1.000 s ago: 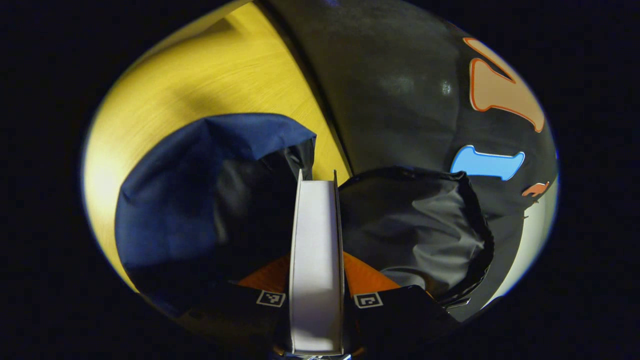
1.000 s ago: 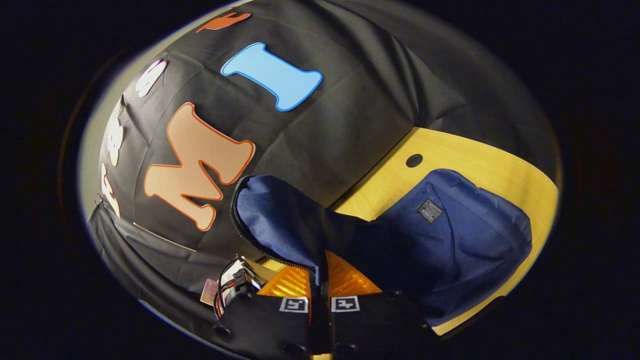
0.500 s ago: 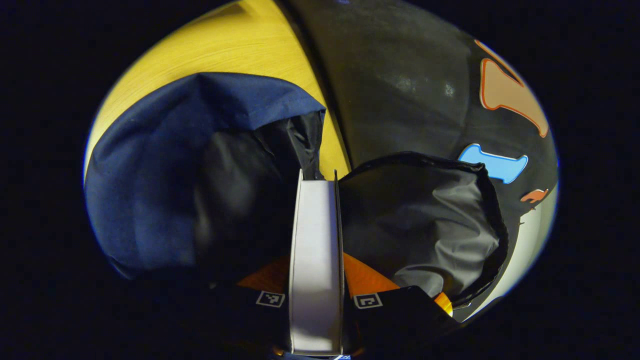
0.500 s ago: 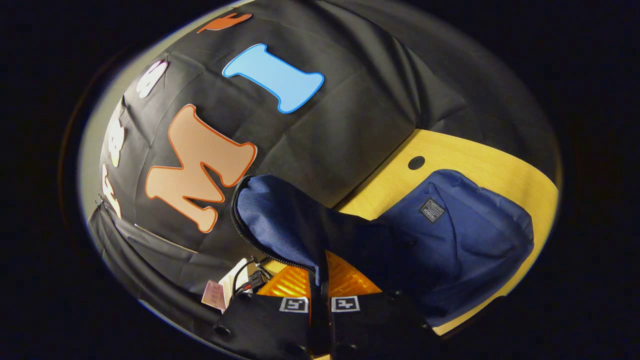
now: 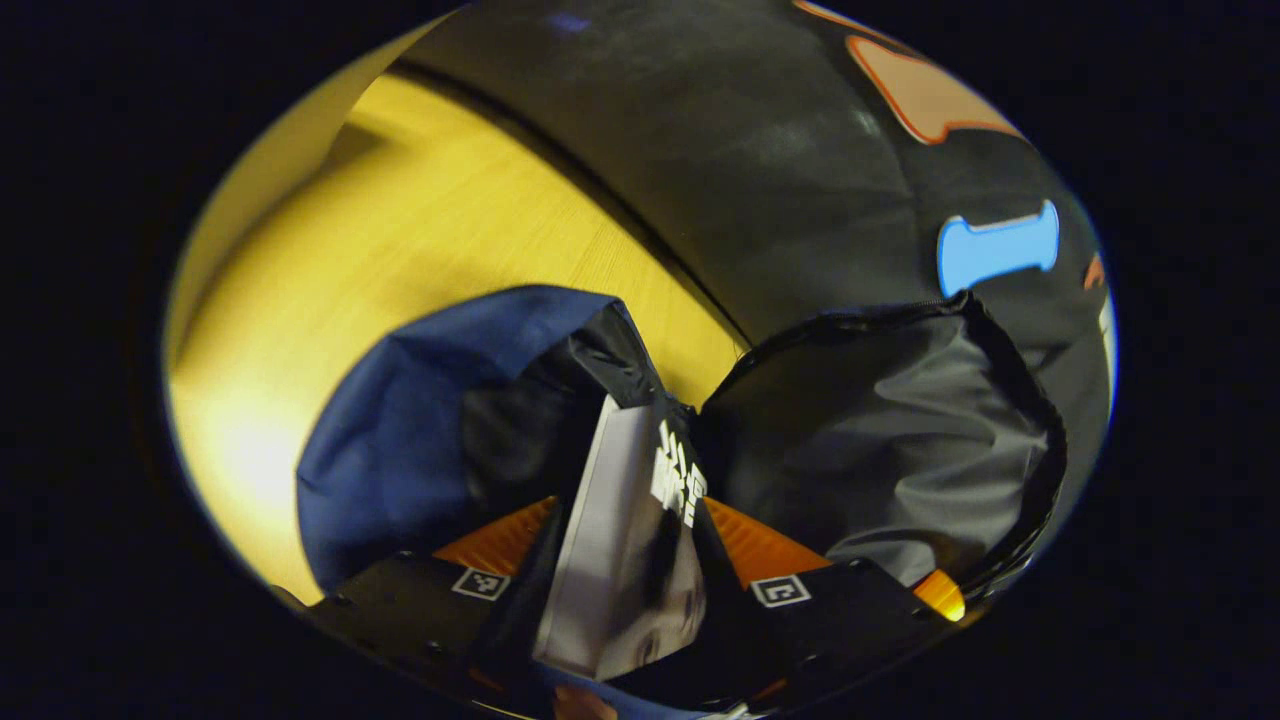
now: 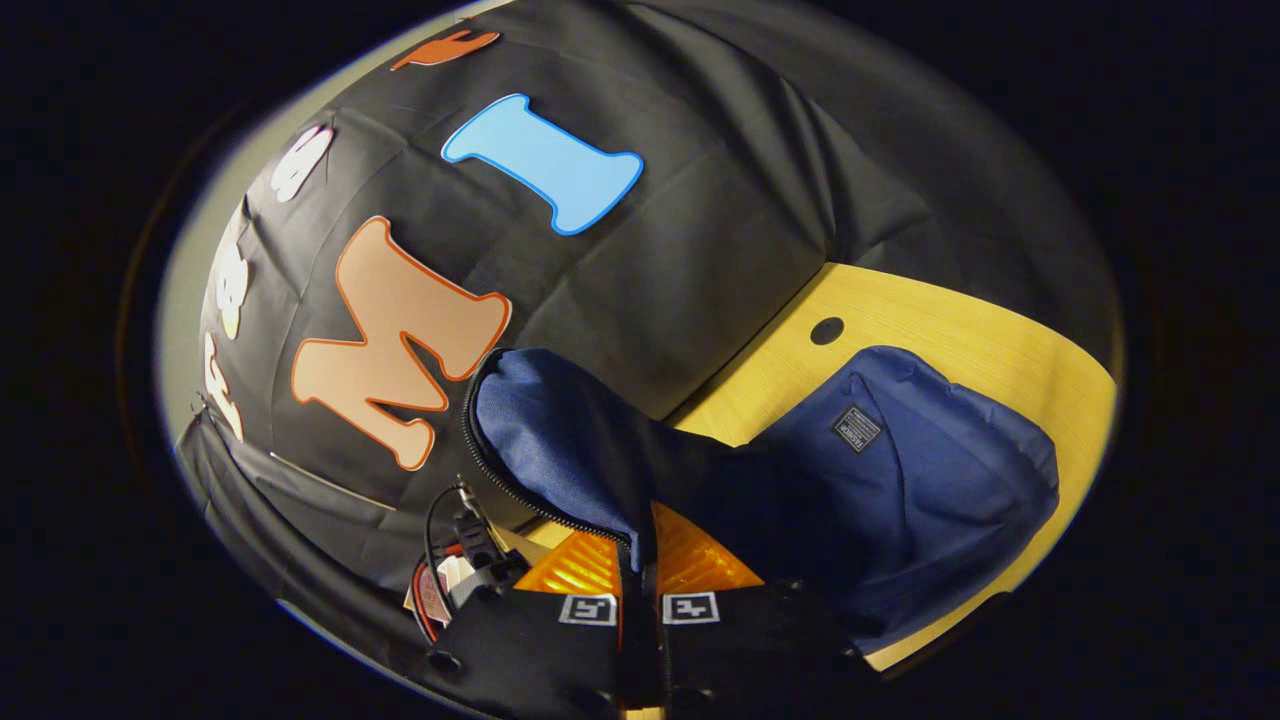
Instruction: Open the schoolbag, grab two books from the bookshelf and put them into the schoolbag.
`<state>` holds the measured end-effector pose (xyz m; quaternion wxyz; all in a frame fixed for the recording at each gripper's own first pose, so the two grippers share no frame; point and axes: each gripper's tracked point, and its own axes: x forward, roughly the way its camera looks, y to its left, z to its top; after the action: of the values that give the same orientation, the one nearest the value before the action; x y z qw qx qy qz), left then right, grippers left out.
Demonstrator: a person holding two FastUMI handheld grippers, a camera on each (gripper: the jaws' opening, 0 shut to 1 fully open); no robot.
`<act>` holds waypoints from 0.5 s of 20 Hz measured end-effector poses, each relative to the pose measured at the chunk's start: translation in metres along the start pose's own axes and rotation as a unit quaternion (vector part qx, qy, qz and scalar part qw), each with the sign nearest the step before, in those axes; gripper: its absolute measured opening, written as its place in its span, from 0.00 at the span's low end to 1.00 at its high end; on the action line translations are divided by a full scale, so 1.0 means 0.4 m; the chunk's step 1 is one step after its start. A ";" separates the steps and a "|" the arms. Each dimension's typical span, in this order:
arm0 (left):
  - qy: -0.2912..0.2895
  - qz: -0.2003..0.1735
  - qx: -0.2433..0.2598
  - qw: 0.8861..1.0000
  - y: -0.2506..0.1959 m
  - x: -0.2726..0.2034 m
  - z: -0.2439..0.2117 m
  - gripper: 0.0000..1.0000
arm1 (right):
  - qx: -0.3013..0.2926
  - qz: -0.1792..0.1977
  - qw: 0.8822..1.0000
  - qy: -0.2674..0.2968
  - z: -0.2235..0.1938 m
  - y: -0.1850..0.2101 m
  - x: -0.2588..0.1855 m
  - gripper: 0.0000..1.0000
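The blue schoolbag [image 5: 400, 420] lies open on the yellow table, its black lining showing. A book [image 5: 620, 560] leans tilted between the fingers of my left gripper [image 5: 628, 500], cover up, its far end inside the bag's mouth. The left jaws stand open, wider than the book, and no longer press on it. My right gripper [image 6: 640, 545] is shut on the bag's flap [image 6: 560, 440] at its zipper edge and holds it raised. In the left gripper view the raised flap [image 5: 880, 430] shows its black inner side. The bag's body [image 6: 920, 460] rests to the right.
The yellow wooden table [image 6: 900, 310] has a round cable hole [image 6: 827, 330] near the black cloth wall [image 6: 680, 260] behind the bag. Bare tabletop [image 5: 400, 240] lies to the left of the bag. Wires and a casing [image 6: 470, 560] show beside the flap.
My left gripper's fingers have spread apart and let go of the book. The book has tipped from edge-on to a slant, cover showing. The right gripper still holds the flap.
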<state>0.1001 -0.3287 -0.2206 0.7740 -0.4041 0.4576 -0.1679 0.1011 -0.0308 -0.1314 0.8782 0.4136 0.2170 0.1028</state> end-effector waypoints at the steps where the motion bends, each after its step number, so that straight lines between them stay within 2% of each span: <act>1: -0.003 0.010 0.020 1.000 0.006 -0.011 0.010 0.77 | 0.001 0.000 1.000 -0.001 0.001 -0.002 -0.001 0.03; 2: -0.010 0.015 0.036 0.999 0.007 -0.024 0.025 0.72 | 0.001 0.000 1.000 -0.002 0.001 -0.001 -0.003 0.03; 3: -0.016 0.021 0.054 0.998 0.013 -0.039 0.036 0.78 | -0.001 -0.002 1.000 -0.001 -0.003 -0.008 -0.006 0.03; 6: -0.021 0.042 0.135 0.990 0.041 -0.108 0.052 0.79 | -0.002 -0.002 1.000 -0.001 -0.007 -0.008 -0.008 0.03; 8: -0.043 0.056 0.207 0.976 0.053 -0.163 0.084 0.78 | -0.004 -0.001 1.000 -0.002 -0.007 -0.010 -0.011 0.03; 10: -0.071 0.080 0.279 0.954 0.076 -0.229 0.143 0.79 | -0.003 -0.001 1.000 -0.002 -0.009 -0.013 -0.014 0.03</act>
<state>0.0969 -0.2251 -0.1774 0.8972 -0.1452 0.3672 -0.1978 0.0944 -0.0338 -0.1357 0.8802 0.4106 0.2150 0.1020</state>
